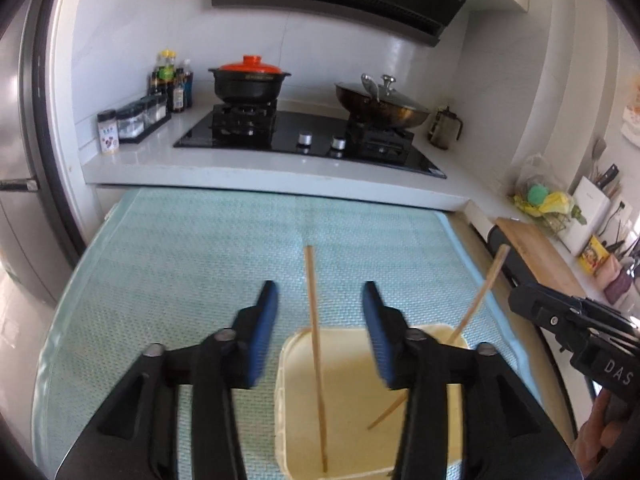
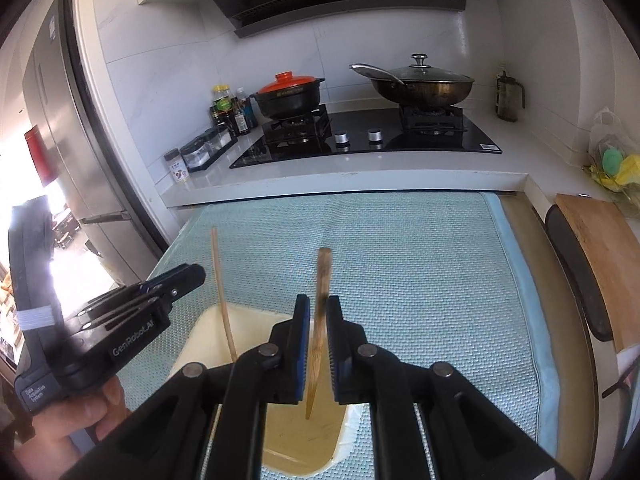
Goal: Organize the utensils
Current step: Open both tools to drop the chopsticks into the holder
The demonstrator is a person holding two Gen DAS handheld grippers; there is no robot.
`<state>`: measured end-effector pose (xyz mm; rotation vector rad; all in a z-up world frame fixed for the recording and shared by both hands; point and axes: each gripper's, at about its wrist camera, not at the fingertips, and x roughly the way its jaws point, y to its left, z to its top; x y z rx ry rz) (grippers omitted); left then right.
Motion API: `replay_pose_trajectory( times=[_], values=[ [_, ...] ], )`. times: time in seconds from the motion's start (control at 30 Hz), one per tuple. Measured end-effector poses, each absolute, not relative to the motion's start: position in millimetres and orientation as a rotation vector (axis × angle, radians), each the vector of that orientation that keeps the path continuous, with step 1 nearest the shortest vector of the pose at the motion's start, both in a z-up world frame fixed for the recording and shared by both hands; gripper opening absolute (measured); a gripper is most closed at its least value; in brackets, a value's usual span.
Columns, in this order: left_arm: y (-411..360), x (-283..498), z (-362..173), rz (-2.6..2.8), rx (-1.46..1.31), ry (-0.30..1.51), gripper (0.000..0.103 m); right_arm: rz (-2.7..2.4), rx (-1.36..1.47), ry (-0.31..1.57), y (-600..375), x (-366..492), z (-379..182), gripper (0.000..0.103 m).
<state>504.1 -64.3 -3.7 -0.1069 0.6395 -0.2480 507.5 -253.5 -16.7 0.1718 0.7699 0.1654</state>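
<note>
Now the right claw (image 2: pixel 318 344) is pinching one chopstick (image 2: pixel 320 312) over the cream container (image 2: pixel 200 340), tip dipping inside; it should lower before releasing. At nine o'clock, the left claw (image 1: pixel 320 332) is hanging apart beside the other chopstick (image 1: pixel 316 340), already leaning in.

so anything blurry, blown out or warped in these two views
Left wrist view: the left gripper pads look motion-smeared, and the counter edge bows from fisheye distortion. Right wrist view: daylight beside the fridge is blown out, and the chopstick in the right gripper looks soft.
</note>
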Motion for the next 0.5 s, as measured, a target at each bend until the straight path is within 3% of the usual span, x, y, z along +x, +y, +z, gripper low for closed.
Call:
replay_pose_trajectory(
  times=[0.03, 0.07, 0.1, 0.2, 0.3, 0.5],
  values=[
    [-60.2, 497.0, 2.9, -0.238, -0.096, 0.607, 0.077, 0.160, 0.172, 0.752, -256.3, 501.8, -12.2, 0.030],
    [-54.5, 486.2, 9.8, -0.237, -0.089, 0.574, 0.080, 0.156, 0.171, 0.728, -259.0, 494.4, -6.4, 0.049],
    [-48.2, 475.1, 15.5, -0.243, -0.087, 0.553, 0.085, 0.150, 0.162, 0.700, -261.0, 485.0, 0.4, 0.060],
    [-30.0, 435.5, 25.3, -0.240, -0.072, 0.523, 0.101, 0.150, 0.108, 0.646, -263.0, 453.0, 17.5, 0.061],
    [-18.2, 386.8, 21.9, -0.208, -0.003, 0.482, 0.101, 0.134, 0.060, 0.638, -265.4, 415.9, 26.6, 0.075],
    [-9.6, 297.8, -10.6, -0.193, 0.125, 0.524, 0.101, 0.129, -0.042, 0.667, -266.4, 329.7, 13.8, 0.085]
  ],
)
